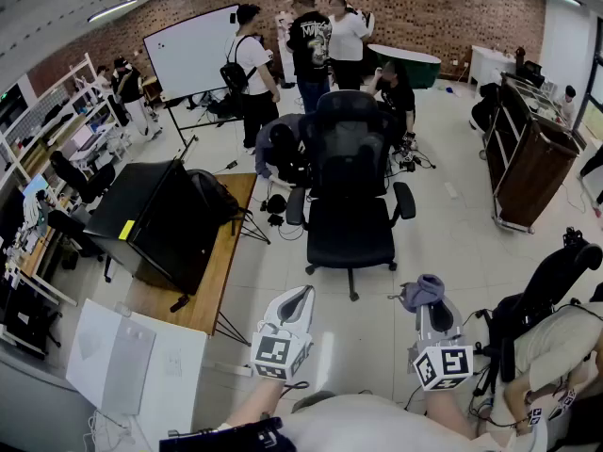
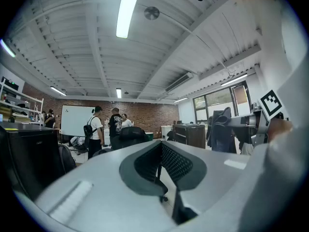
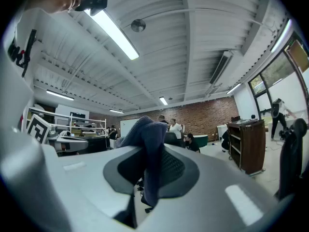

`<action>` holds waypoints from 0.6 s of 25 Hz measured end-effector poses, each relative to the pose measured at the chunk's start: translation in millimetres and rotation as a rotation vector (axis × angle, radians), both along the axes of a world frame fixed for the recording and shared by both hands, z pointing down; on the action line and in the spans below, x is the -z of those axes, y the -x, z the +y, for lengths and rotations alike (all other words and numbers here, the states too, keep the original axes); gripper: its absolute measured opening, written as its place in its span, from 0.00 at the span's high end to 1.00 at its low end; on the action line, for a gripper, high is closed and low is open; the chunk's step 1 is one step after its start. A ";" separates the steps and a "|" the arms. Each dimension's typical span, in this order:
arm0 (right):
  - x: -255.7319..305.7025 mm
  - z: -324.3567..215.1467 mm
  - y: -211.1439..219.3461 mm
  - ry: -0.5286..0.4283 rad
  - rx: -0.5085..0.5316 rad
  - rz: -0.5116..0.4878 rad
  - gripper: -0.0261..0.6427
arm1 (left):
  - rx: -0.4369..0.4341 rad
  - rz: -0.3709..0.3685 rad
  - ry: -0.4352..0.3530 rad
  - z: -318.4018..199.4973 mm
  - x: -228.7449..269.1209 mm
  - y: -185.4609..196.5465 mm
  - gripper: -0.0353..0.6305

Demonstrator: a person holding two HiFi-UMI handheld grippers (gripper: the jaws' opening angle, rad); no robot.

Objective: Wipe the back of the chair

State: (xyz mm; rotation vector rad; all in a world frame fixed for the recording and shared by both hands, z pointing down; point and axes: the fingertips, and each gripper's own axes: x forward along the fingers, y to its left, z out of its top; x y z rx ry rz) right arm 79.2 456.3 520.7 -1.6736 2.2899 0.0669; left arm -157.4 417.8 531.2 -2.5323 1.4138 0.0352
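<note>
The fingers (image 3: 227,178) of the right gripper (image 1: 431,311) are clamped on a crumpled blue-grey cloth (image 1: 421,291), which bunches above the tips and hangs down between them. The fingers (image 2: 96,178) of the left gripper (image 1: 294,307) are drawn together to a narrow slit and hold nothing. Both grippers hover near the person, low in the head view and well apart from the work.

The black mesh office chair (image 1: 350,182) stands on the pale tiled floor (image 1: 452,252) ahead, right of a wooden bench (image 1: 215,285) and in front of a group of people (image 1: 311,36). Its seat (image 1: 350,243) lies on the near side, so the chair seems to face the person. The tall black backrest (image 1: 349,153) stands upright, its long axis running from the seat up to the headrest (image 1: 344,106). Its rear face looks away to the far side.

No wiping has started. To do it well, I judge the person should go round the chair, or turn it with the free left gripper. Then press a broad fold of cloth flat to the backrest and stroke along its length, steadying the chair so that it does not roll or swivel.
</note>
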 end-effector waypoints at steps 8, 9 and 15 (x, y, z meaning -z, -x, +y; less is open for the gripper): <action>-9.5 -80.1 -21.8 -0.004 0.002 0.007 0.88 | 0.030 0.012 0.030 -88.6 -30.8 -5.1 0.85; -11.2 -93.9 -21.7 -0.009 0.000 0.013 0.88 | 0.027 0.015 0.027 -103.9 -33.1 -3.7 0.85; -17.6 -210.1 -7.3 -0.008 -0.047 0.009 0.88 | 0.033 0.050 0.010 -234.0 -29.6 20.3 0.85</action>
